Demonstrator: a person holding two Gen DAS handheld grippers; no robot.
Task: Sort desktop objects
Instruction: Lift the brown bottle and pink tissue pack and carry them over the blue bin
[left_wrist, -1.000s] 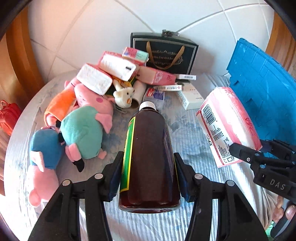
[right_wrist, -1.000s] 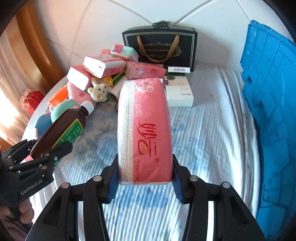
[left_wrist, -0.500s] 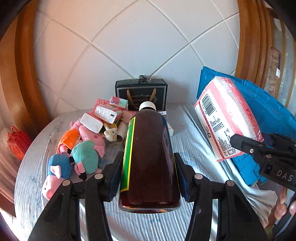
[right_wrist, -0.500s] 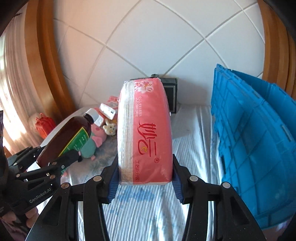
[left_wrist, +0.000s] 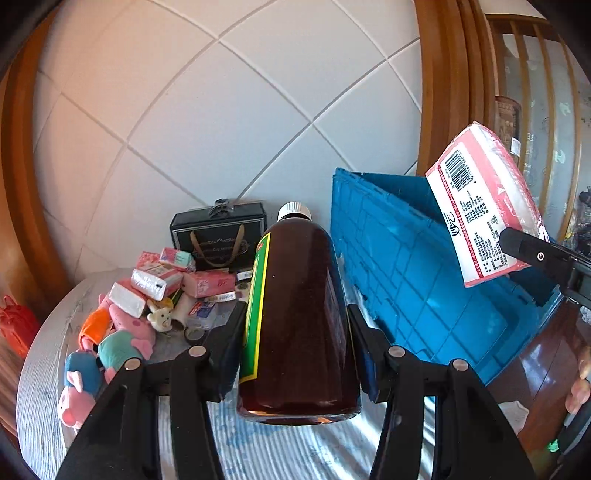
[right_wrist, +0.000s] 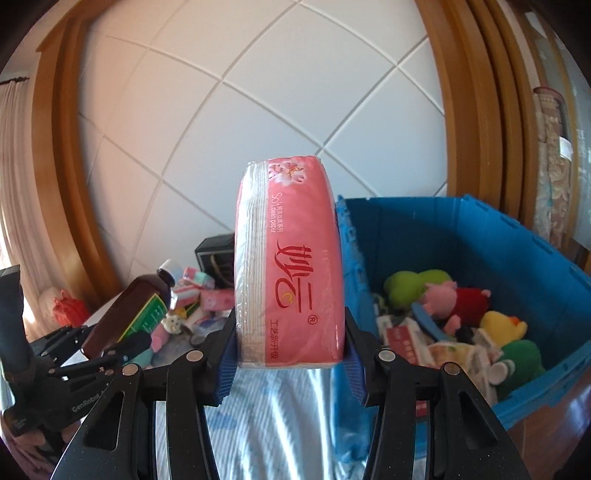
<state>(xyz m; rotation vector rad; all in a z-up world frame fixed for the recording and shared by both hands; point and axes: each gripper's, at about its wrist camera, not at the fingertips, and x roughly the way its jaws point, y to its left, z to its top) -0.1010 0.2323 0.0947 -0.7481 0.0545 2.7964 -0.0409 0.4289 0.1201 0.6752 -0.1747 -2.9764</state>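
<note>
**A:** Blue crate (right_wrist: 517, 258) is already half full of toys. Right gripper (right_wrist: 290, 354) is clamped on the pink tissue pack (right_wrist: 291, 266), left gripper (left_wrist: 295, 354) on the brown bottle (left_wrist: 299, 314), both in the air.

**B:** So it's mid-carry. I'd say get the 2 over the rim, then let go.
</note>
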